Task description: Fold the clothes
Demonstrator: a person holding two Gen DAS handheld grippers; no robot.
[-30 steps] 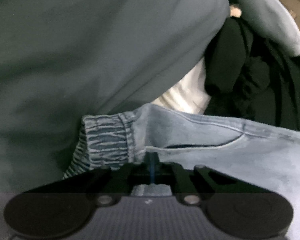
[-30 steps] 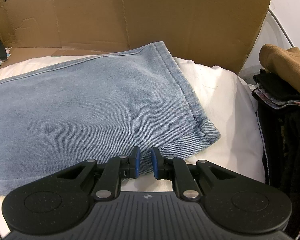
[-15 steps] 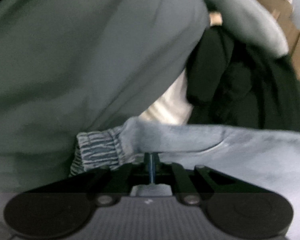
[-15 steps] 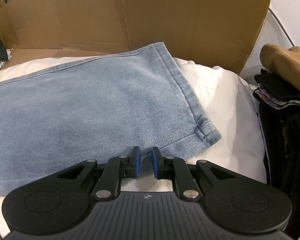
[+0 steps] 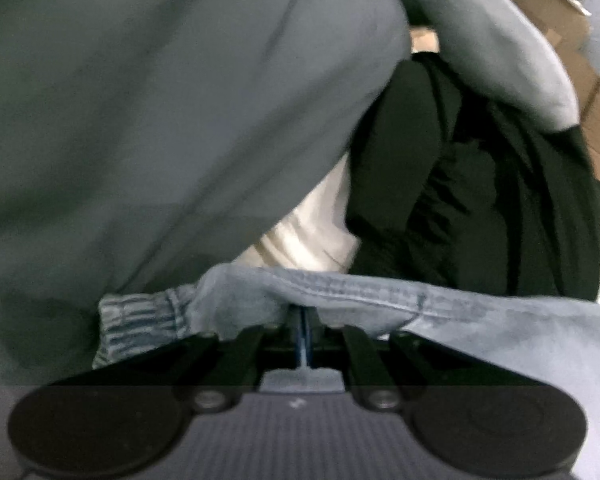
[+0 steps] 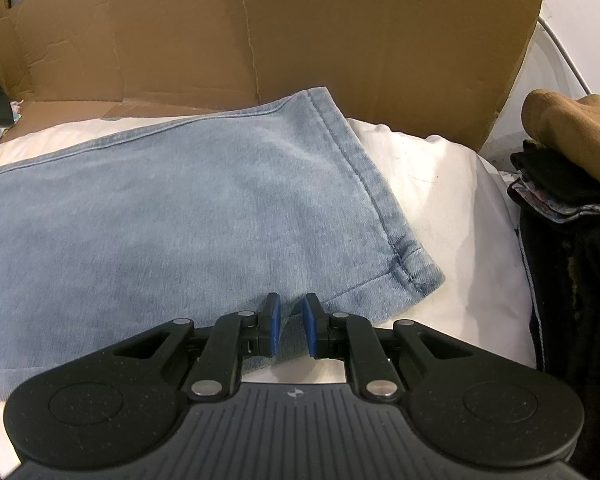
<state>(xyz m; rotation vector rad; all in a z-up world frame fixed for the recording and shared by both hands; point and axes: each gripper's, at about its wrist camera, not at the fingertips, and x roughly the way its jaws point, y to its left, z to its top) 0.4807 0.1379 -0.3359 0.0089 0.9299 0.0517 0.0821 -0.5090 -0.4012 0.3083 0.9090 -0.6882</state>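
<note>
Light blue jeans (image 6: 188,216) lie flat on a white padded surface (image 6: 452,216), the leg hem at right. My right gripper (image 6: 291,312) hovers at the near edge of the leg, jaws a little apart with denim between the blue pads, not clamped. In the left wrist view my left gripper (image 5: 303,320) is shut on the waist end of the jeans (image 5: 340,296), near the elastic waistband (image 5: 140,320), and holds it lifted.
A big grey garment (image 5: 160,120) fills the left wrist view, with black clothes (image 5: 480,200) and white cloth (image 5: 312,232) behind. A cardboard wall (image 6: 300,32) stands behind the jeans. A stack of dark and tan clothes (image 6: 572,200) lies at right.
My left gripper has lifted the waist edge of the jeans, and the pocket has folded out of sight. The right gripper has opened slightly at the leg edge.
</note>
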